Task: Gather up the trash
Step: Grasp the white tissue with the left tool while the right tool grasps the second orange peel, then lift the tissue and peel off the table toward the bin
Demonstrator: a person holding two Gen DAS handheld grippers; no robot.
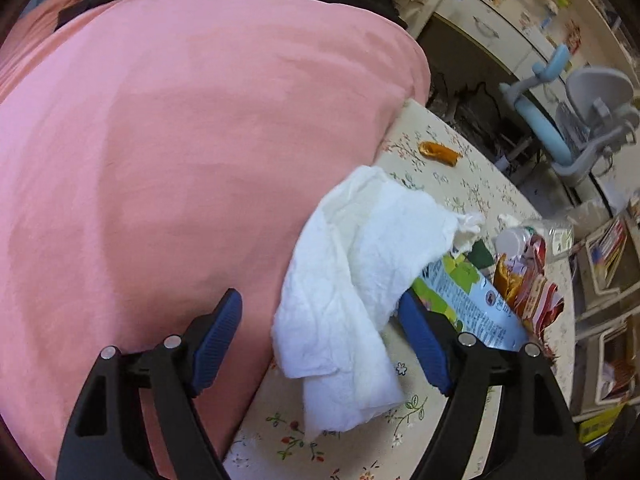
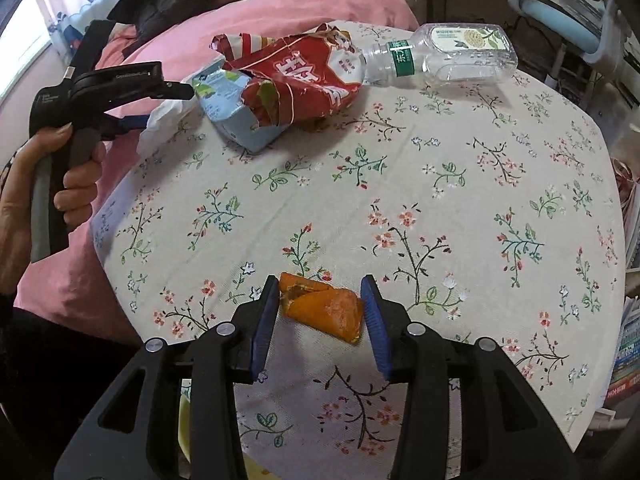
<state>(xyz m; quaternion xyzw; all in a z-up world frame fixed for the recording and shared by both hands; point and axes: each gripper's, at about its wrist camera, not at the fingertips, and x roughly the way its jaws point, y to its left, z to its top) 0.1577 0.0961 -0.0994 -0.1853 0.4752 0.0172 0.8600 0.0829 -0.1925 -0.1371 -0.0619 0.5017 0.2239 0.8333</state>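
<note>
Trash lies scattered on a flowered tablecloth (image 2: 460, 168) beside a pink blanket (image 1: 180, 140). Right gripper (image 2: 320, 316) tilts steeply down at the near edge, jaws part-open either side of an orange wrapper (image 2: 324, 308); the wrapper fills most of the gap, but whether the pads press on it can't be told. Left gripper (image 1: 320, 344), also angled down, stands w/ jaws wide apart over a crumpled white tissue (image 1: 352, 280), not pinching it: one blue pad hangs over the blanket, the other sits at the tissue's right edge, just by a light-blue carton (image 1: 472, 300). In the right wrist view a hand (image 2: 76, 184) wraps the left tool's grip at far left.

Far side of the cloth: the carton lies on its side w/ a torn red snack bag (image 2: 304, 76) draped over it, and a clear plastic bottle (image 2: 440, 56), looking empty & uncapped, lies on its side, neck touching the bag.
</note>
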